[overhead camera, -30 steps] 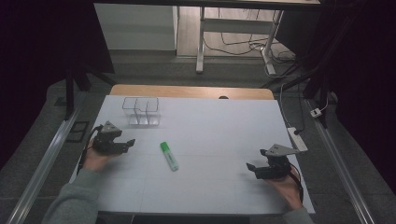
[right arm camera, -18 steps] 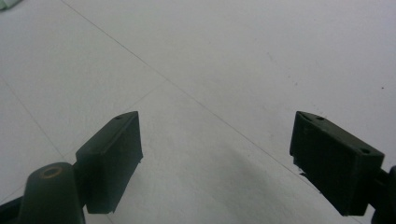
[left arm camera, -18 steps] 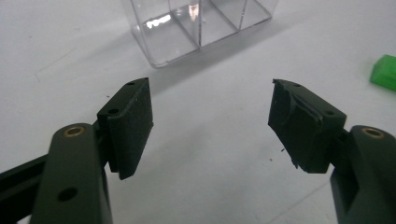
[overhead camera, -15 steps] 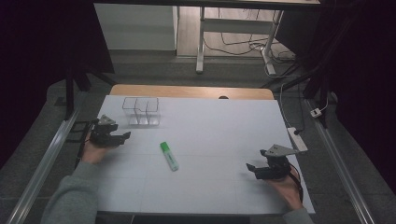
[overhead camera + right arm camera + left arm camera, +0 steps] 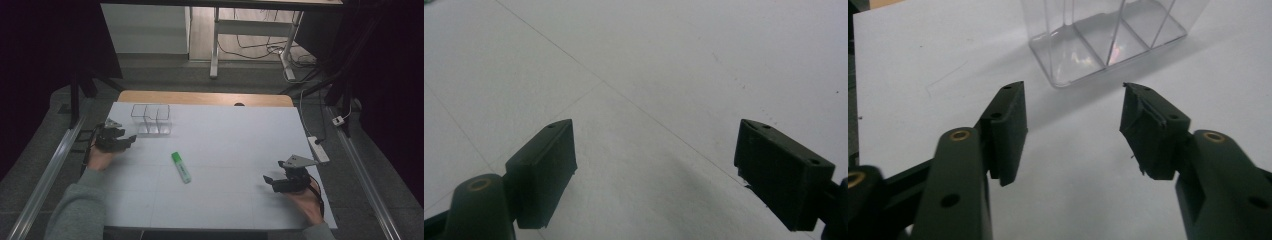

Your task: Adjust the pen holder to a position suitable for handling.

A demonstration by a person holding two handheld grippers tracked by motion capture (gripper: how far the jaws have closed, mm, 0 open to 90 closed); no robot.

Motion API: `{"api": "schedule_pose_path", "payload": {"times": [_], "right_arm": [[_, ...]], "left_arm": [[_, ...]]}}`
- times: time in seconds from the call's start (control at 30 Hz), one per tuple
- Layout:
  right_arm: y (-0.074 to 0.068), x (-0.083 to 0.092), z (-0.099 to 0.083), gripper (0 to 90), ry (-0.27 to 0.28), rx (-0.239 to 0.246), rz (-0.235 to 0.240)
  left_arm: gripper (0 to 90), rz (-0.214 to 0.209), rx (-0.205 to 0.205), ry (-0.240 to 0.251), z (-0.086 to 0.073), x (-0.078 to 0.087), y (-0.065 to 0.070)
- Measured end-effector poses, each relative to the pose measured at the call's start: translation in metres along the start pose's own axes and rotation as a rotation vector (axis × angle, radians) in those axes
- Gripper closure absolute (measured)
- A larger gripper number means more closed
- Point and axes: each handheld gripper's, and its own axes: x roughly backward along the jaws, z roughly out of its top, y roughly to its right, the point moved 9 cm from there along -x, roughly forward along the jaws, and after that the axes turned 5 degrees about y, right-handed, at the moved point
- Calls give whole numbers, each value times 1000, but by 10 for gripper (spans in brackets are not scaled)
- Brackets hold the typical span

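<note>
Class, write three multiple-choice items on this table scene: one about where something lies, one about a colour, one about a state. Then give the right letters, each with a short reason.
1. Where does the marker lie?
A. inside the clear box
B. on the white sheet, between the two grippers
C. in the right gripper

2. What colour is the marker's cap?
A. green
B. red
C. blue

3. How do the left gripper's jaws stand?
A. shut on the marker
B. apart, nothing between them
C. shut on the clear box

Answers: B, it rests on the sheet mid-table; A, the cap is bright green; B, the clear box stands beyond the parted jaws, which have just been closing.
</note>
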Motion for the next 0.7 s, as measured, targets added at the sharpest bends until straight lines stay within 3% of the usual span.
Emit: {"api": "schedule_pose_path", "payload": {"times": [0.33, 0.7], "right_arm": [[0, 1, 0, 185, 1, 4, 2], [-1, -1, 0, 188, -1, 10, 2]], "left_arm": [[542, 1, 3, 1, 8, -13, -10], [887, -22, 21, 33, 15, -21, -21]]}}
